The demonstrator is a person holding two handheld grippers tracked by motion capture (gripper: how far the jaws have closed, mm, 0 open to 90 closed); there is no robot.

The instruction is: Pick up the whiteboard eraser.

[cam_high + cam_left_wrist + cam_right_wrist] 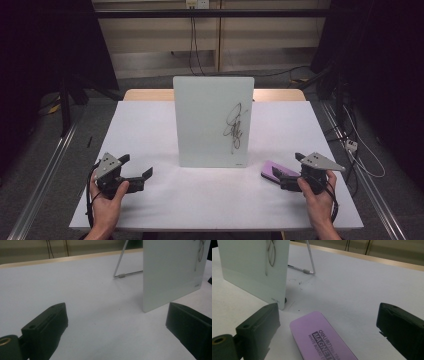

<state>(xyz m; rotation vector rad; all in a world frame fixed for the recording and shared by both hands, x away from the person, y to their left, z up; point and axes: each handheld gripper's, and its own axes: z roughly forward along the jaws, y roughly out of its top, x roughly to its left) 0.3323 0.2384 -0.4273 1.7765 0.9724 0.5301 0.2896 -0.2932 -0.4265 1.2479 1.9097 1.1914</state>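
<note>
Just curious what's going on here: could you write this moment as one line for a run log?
right tongs: open, eraser lying between jaws, not gripped | left tongs: open, nothing between jaws | whiteboard: upright on table, black scribble unwiped

- the table (150,125) has a white top, with a strip of bare wood showing along its far edge
- a small whiteboard (213,121) stands upright around the middle, a bit toward the far edge, black scribble on its right half
- it's propped from behind by a thin wire stand (122,275) whose foot rests on the tabletop
- a purple whiteboard eraser (322,340) lies flat near the near right corner, just beside the board's lower right corner, not touching it
</note>
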